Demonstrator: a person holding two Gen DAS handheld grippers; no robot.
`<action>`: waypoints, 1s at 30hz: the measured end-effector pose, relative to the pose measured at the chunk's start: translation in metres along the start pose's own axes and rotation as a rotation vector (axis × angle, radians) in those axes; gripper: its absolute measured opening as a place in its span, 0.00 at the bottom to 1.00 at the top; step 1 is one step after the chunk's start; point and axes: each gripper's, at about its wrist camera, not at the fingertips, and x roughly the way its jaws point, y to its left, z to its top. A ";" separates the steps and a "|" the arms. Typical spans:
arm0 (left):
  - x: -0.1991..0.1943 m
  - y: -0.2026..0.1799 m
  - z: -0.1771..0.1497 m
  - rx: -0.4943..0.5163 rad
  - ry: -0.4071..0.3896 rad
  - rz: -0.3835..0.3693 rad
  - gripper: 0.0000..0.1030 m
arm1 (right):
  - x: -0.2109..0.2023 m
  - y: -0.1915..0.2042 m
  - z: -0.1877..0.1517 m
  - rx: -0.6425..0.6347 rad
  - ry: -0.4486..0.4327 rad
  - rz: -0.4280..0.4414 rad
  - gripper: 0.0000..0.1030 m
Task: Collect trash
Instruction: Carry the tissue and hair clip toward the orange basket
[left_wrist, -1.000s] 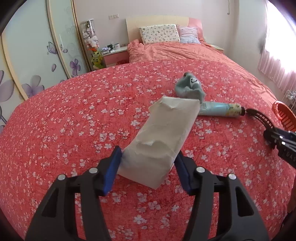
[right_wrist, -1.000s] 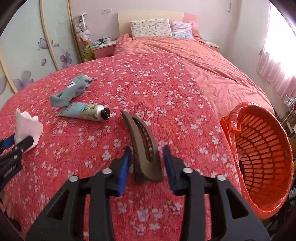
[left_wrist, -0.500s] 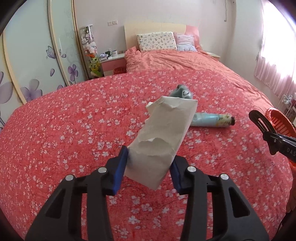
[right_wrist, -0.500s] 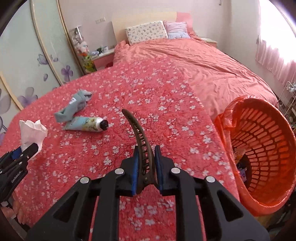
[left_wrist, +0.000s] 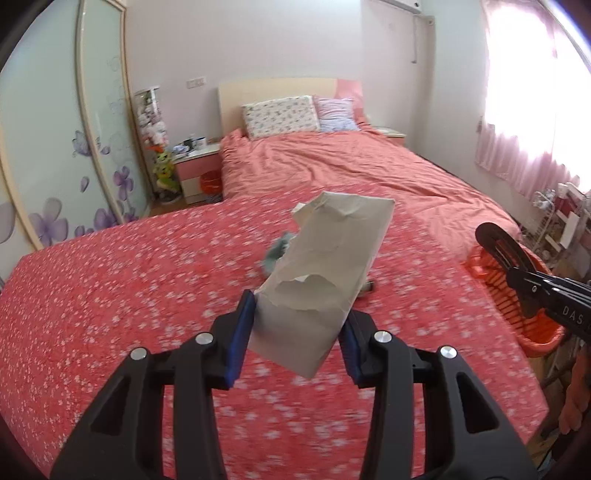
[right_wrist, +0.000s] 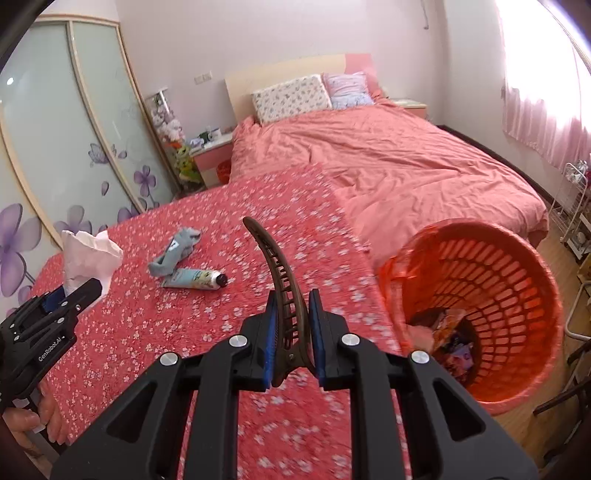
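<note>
My left gripper (left_wrist: 297, 334) is shut on a crumpled white paper tissue (left_wrist: 328, 273), held up above the red flowered bedspread (left_wrist: 110, 295). In the right wrist view that tissue (right_wrist: 88, 256) shows at the far left, in the left gripper (right_wrist: 74, 295). My right gripper (right_wrist: 293, 334) is shut on a brown curved hair clip (right_wrist: 279, 273), lifted off the bedspread. The clip (left_wrist: 498, 247) also appears at the right edge of the left wrist view. An orange lattice basket (right_wrist: 491, 306) lined with an orange bag stands beside the bed at the right, with wrappers inside.
A grey sock (right_wrist: 175, 251) and a light blue tube with a black cap (right_wrist: 194, 278) lie on the bedspread (right_wrist: 147, 332). Beyond are a pink duvet (right_wrist: 388, 158), pillows, a bedside table and a sliding wardrobe at the left. A hand (right_wrist: 40, 417) holds the left gripper.
Both grippers closed on their items and rose off the bedspread: the left lifted the tissue, the right pinched and lifted the hair clip. The basket's inside came into fuller view.
</note>
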 end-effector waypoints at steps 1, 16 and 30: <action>-0.002 -0.007 0.002 0.004 -0.003 -0.014 0.41 | -0.004 -0.003 0.000 0.005 -0.006 -0.003 0.16; -0.019 -0.148 0.025 0.126 -0.041 -0.279 0.41 | -0.052 -0.107 0.002 0.157 -0.116 -0.124 0.16; 0.025 -0.256 0.024 0.191 0.018 -0.438 0.41 | -0.034 -0.183 0.002 0.294 -0.123 -0.151 0.16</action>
